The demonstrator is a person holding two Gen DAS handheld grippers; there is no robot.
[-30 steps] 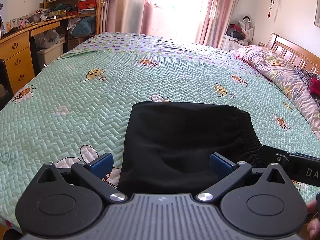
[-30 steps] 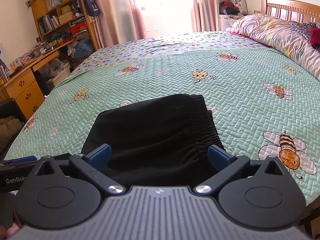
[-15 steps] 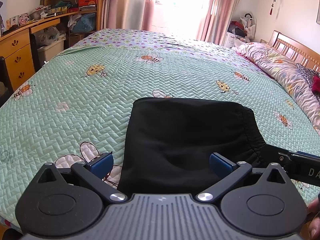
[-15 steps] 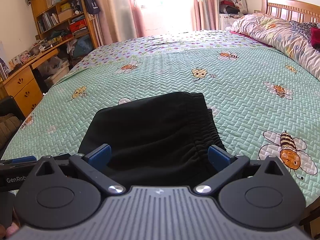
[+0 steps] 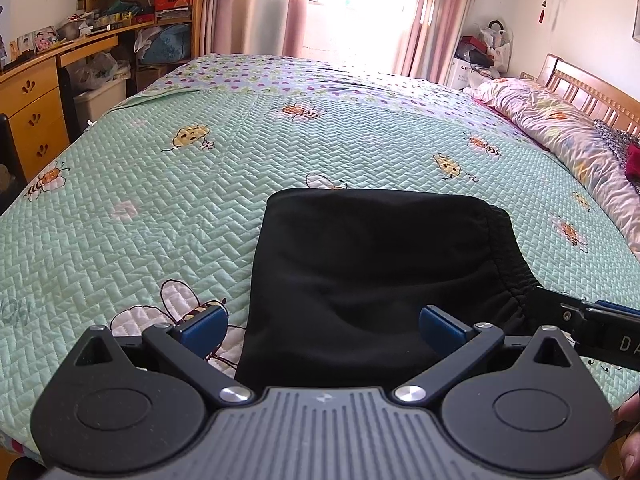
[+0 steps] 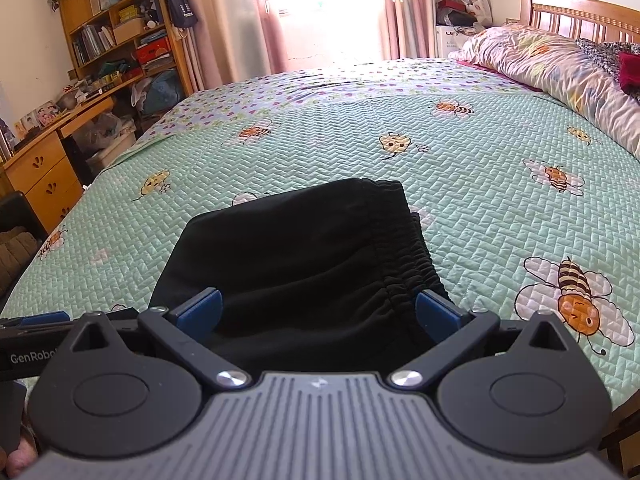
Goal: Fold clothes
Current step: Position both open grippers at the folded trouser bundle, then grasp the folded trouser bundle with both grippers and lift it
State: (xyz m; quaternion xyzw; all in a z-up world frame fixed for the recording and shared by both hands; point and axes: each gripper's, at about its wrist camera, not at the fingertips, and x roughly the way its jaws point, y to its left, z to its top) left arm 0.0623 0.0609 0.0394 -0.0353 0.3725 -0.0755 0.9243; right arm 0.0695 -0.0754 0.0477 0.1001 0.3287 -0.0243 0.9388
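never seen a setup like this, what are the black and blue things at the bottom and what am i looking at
These are two hand-held tongs, one in each of a person's hands, each carrying a wide-angle camera that looks forward along its two blue-tipped fingers. One picture comes from the left tongs, the other from the right tongs. Both are open and hold nothing. Ahead lies a folded black garment with a gathered elastic band, on a green quilted bedspread printed with bees. At the far right lies a rolled pink duvet.
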